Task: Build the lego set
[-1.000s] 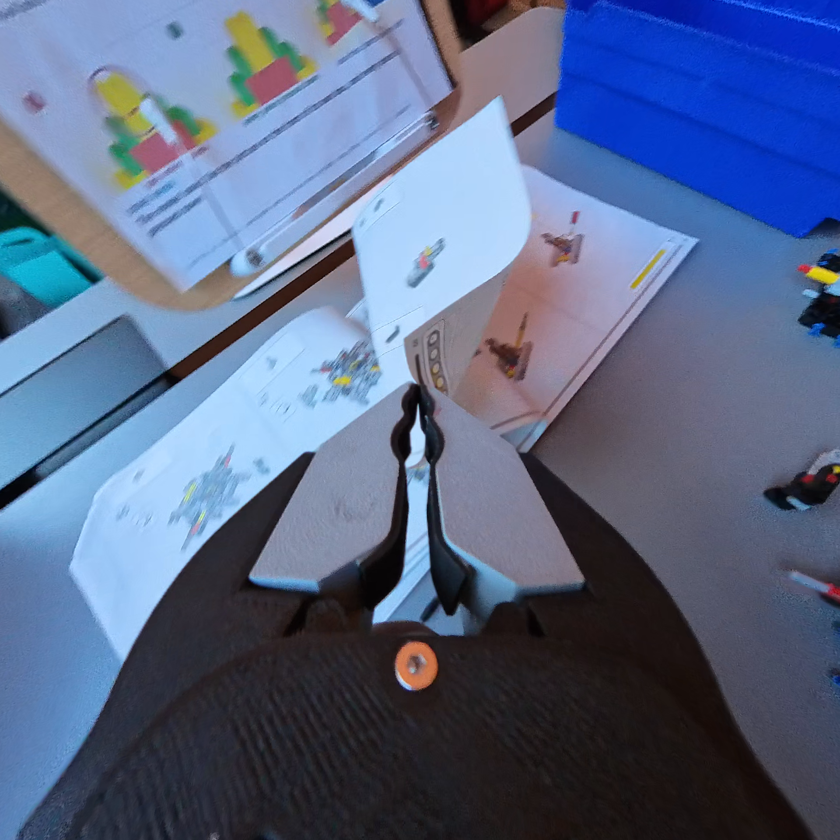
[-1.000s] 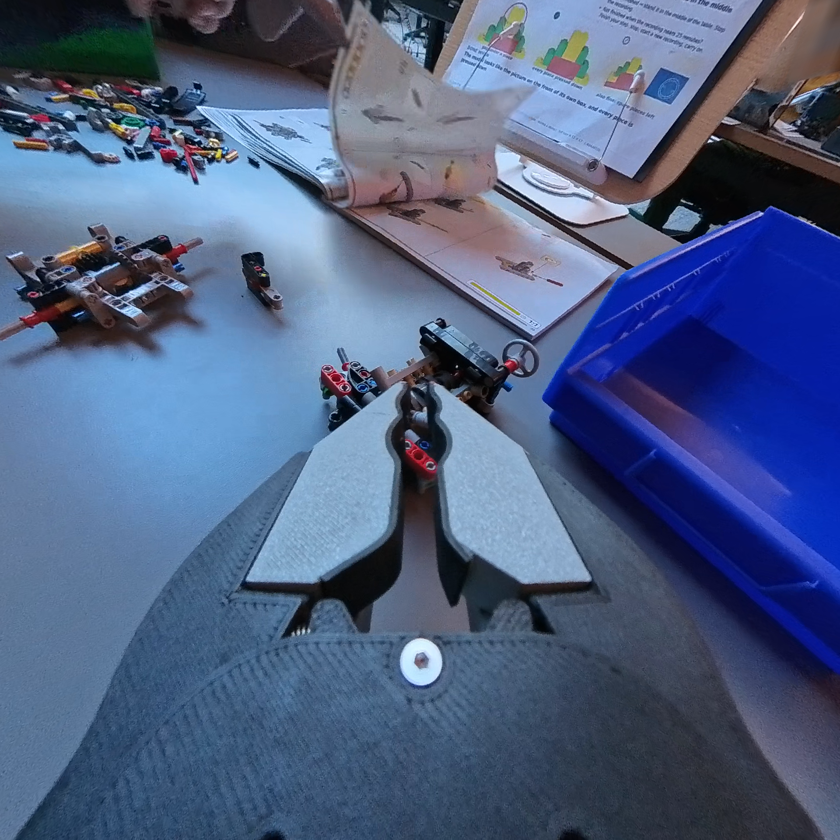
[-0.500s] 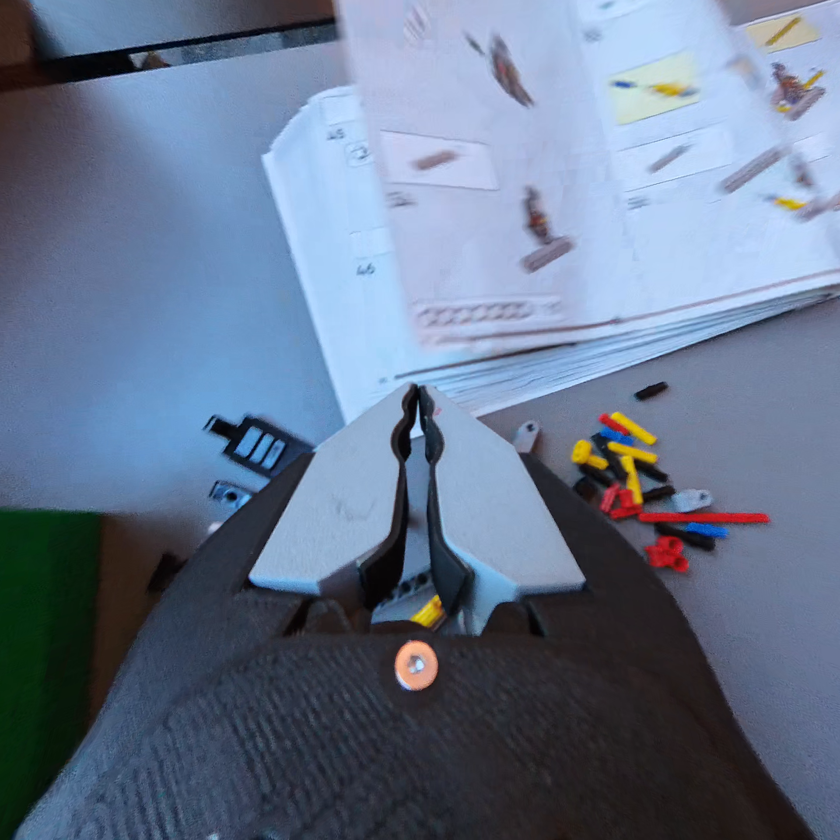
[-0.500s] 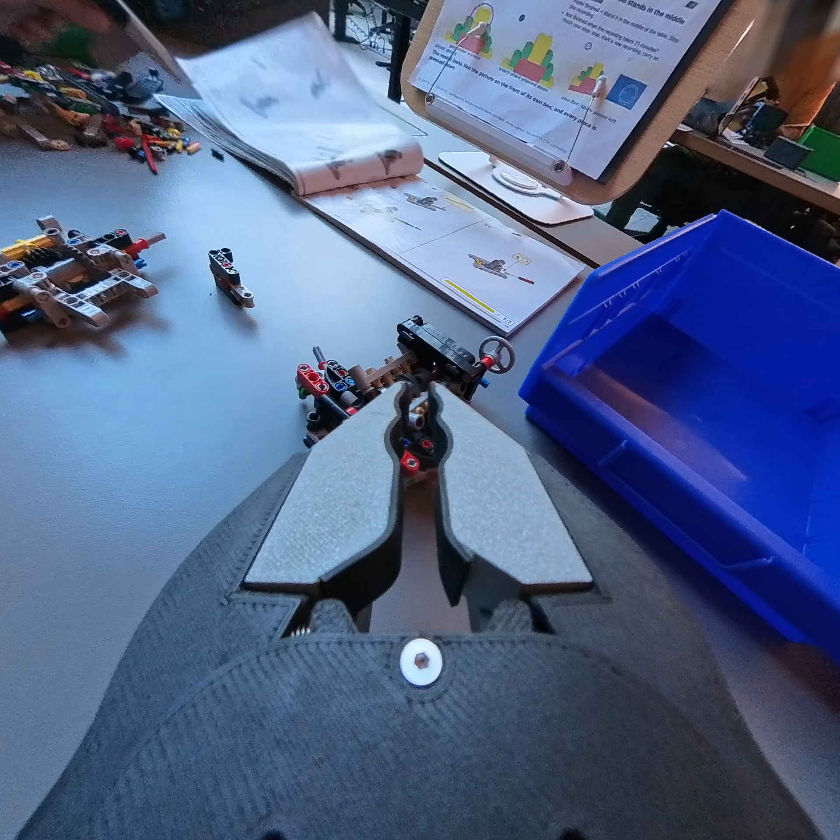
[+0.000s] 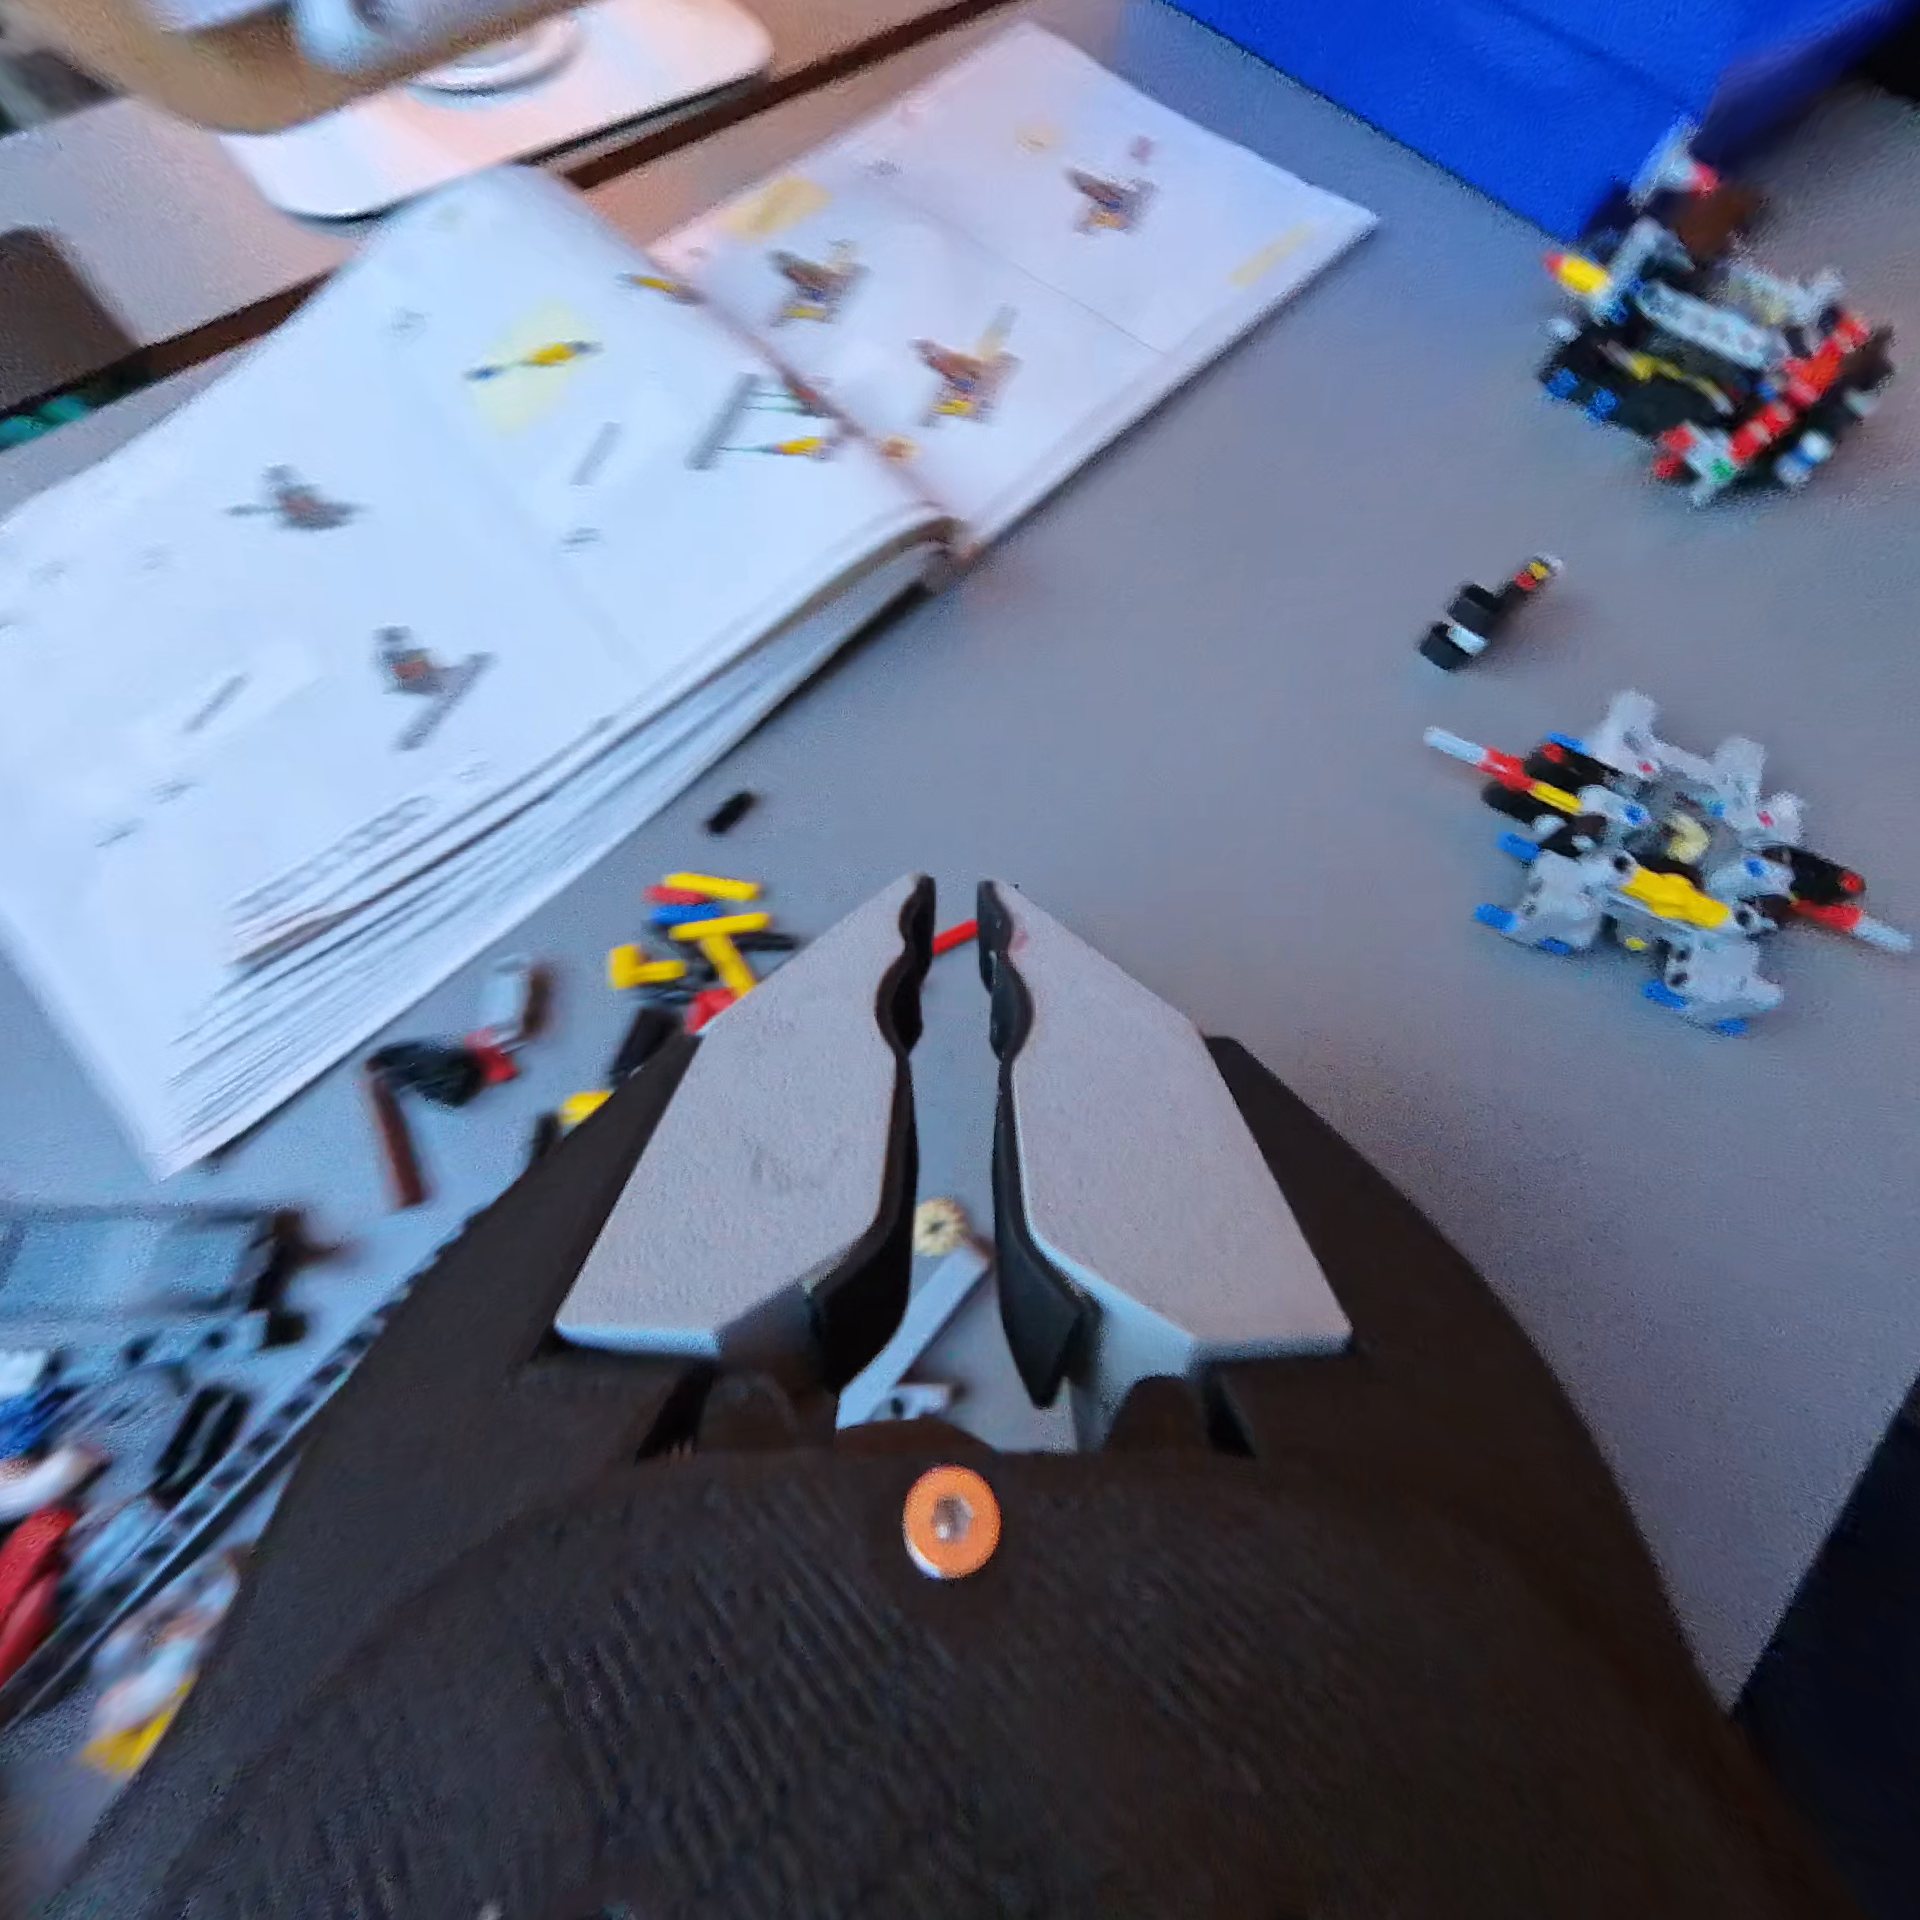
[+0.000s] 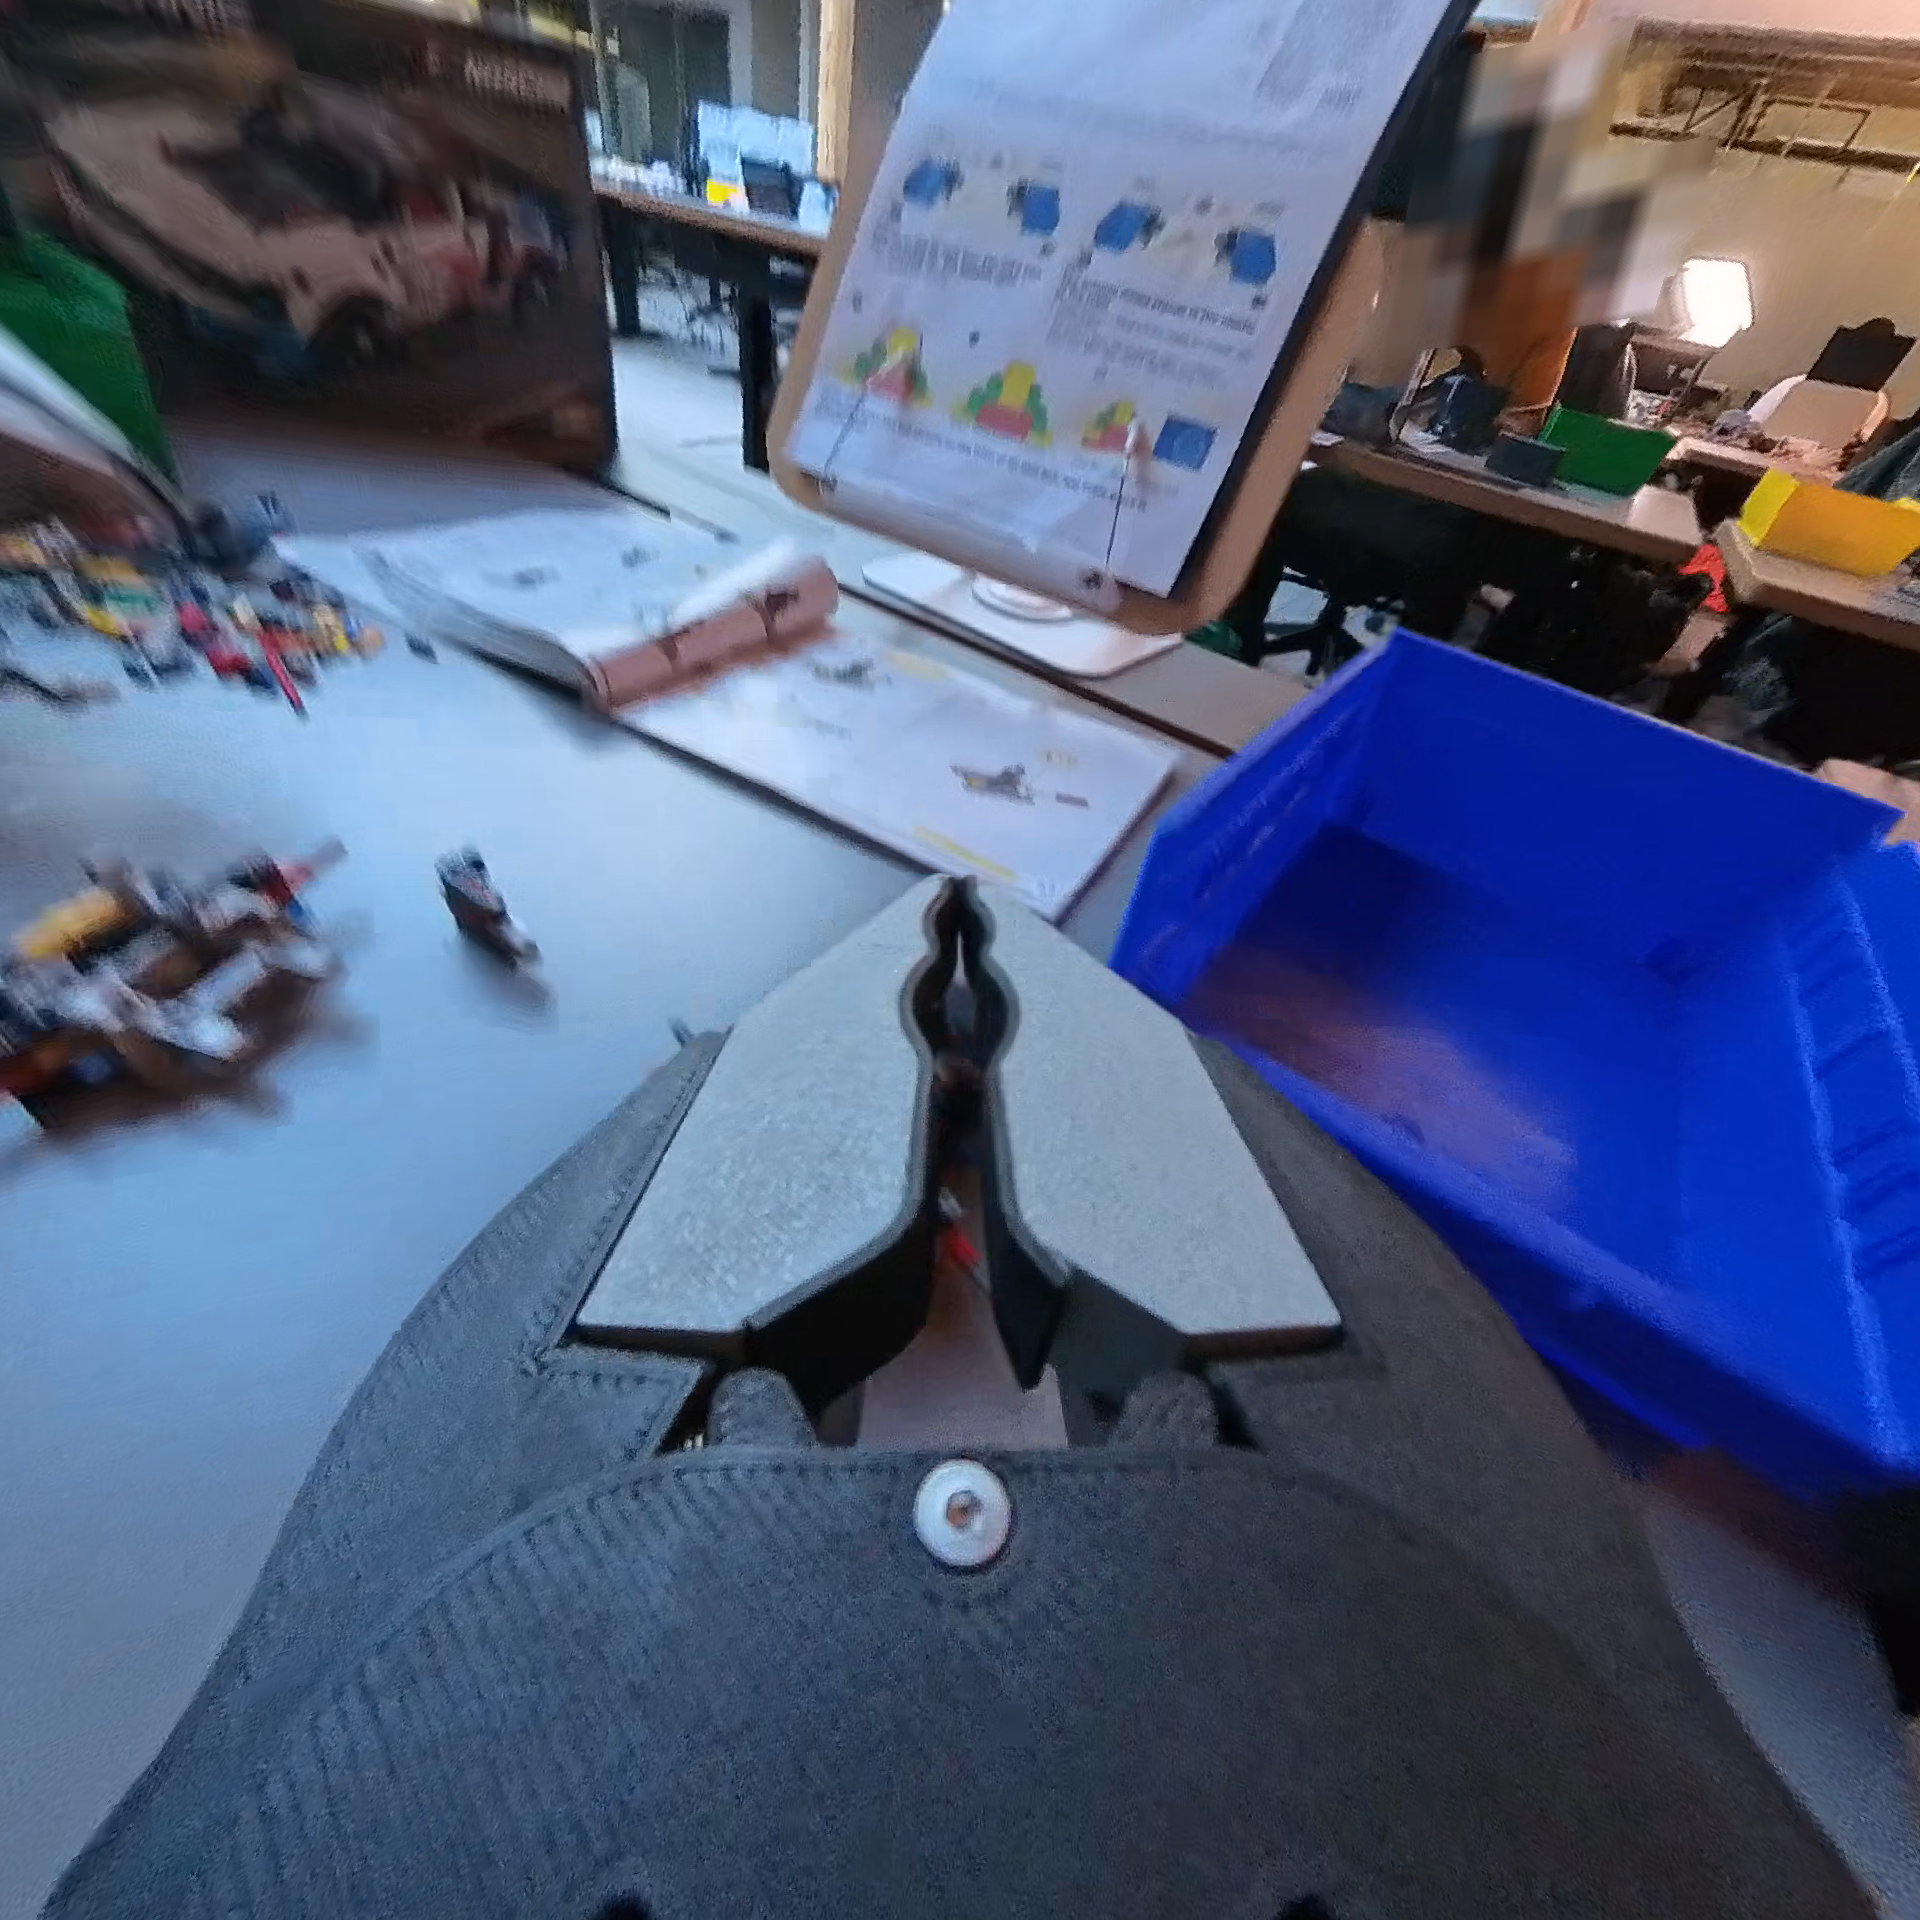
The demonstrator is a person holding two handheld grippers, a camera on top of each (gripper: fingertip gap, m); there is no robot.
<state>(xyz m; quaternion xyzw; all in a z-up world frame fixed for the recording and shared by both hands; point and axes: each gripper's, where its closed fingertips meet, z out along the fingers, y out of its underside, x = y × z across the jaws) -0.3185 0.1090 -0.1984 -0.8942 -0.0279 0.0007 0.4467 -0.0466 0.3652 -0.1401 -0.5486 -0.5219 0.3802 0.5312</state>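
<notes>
Loose bricks (image 5: 686,935) lying under left claw (image 5: 948,904), slightly parted, gripping nothing; best steadying before pinching. Right claw (image 6: 958,902) pinched together near blue bin (image 6: 1558,1039) at tabletop (image 5: 1195,727) edge; contents unclear.

The left gripper (image 5: 948,914) is held with its fingertips slightly parted and nothing clamped between them, while the right gripper (image 6: 958,914) is seen with tips pressed together.

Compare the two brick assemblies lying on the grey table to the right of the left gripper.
The farther assembly is mostly black with red pieces and looks compact; the nearer assembly is mostly light grey and sprawls wider, with thin rods poking out at both ends. The farther one lies by the blue bin. Both carry yellow and blue bits.
</notes>
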